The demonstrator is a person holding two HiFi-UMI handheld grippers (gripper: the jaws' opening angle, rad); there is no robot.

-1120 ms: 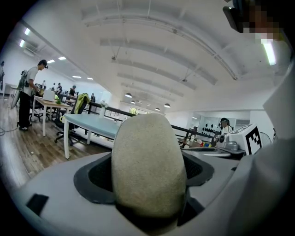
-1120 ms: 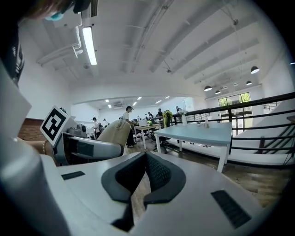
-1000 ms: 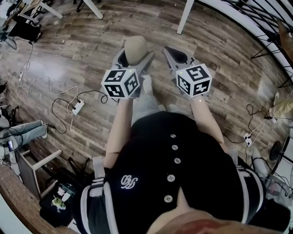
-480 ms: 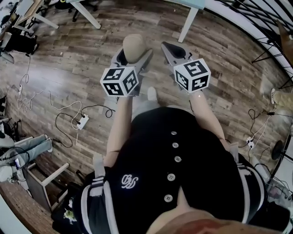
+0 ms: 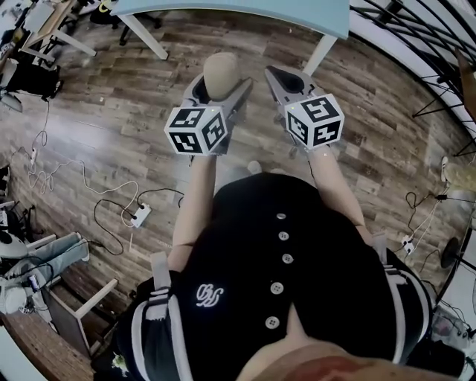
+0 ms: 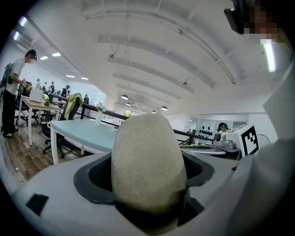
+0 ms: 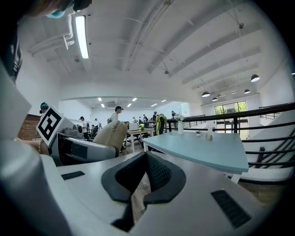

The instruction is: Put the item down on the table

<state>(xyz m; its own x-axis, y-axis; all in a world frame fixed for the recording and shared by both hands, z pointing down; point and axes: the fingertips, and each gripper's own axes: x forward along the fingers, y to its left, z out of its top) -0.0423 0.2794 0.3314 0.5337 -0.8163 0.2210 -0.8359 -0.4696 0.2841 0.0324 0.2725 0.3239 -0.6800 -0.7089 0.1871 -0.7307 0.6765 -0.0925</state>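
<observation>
A tan, egg-shaped item (image 5: 220,73) stands upright between the jaws of my left gripper (image 5: 222,88), which is shut on it. In the left gripper view the item (image 6: 148,166) fills the middle and the left gripper (image 6: 150,189) clasps its lower part. My right gripper (image 5: 287,82) is beside it at the same height, shut with nothing in it; in its own view the right gripper (image 7: 144,177) has its pads together. Both hang over the wooden floor, short of a pale blue table (image 5: 245,9) ahead.
A white vase (image 7: 180,125) and small things stand on the far part of the blue table (image 7: 203,150). Cables and a power strip (image 5: 140,216) lie on the floor at left. A black railing (image 5: 416,30) runs along the right. Desks with people (image 6: 32,99) stand further off.
The whole head view has slid forward: the blue table has come into sight at the top and the floor cables have drifted down. Both grippers keep their hold and spacing.
</observation>
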